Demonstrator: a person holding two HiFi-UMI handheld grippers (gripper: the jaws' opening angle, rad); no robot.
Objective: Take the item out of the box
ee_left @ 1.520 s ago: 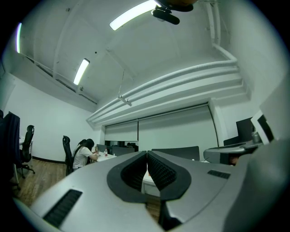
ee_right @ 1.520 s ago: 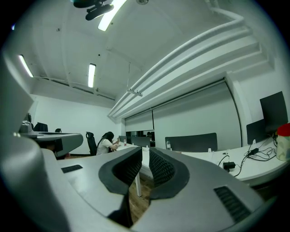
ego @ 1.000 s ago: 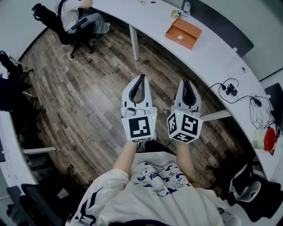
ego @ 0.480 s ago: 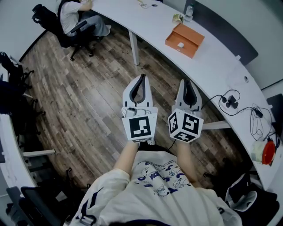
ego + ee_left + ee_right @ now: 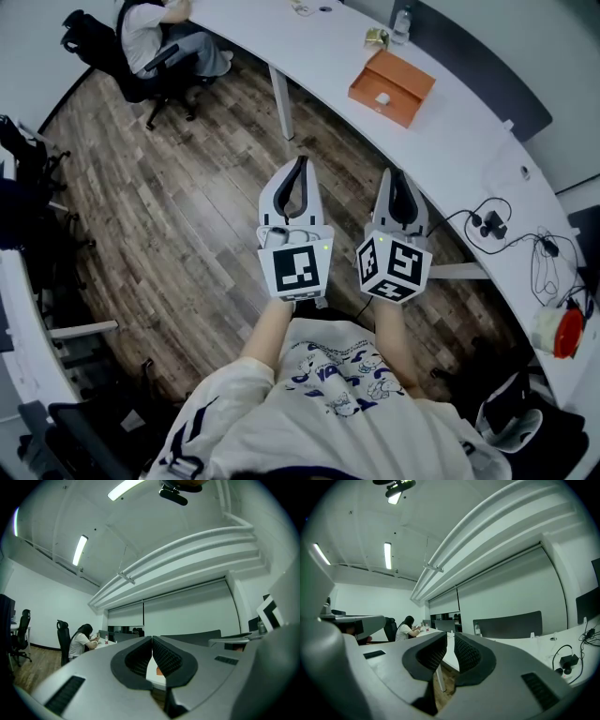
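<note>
While left gripper (image 5: pixel 300 161) is shut, right gripper (image 5: pixel 396 172) ajar — both empty — box (image 5: pixel 392 87) tops table (image 5: pixel 464 141).

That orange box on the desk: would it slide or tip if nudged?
The orange box looks shallow and flat, so it would probably slide on the smooth white desk rather than tip. It seems open-topped and light, so its thin walls may flex if pinched.
</note>
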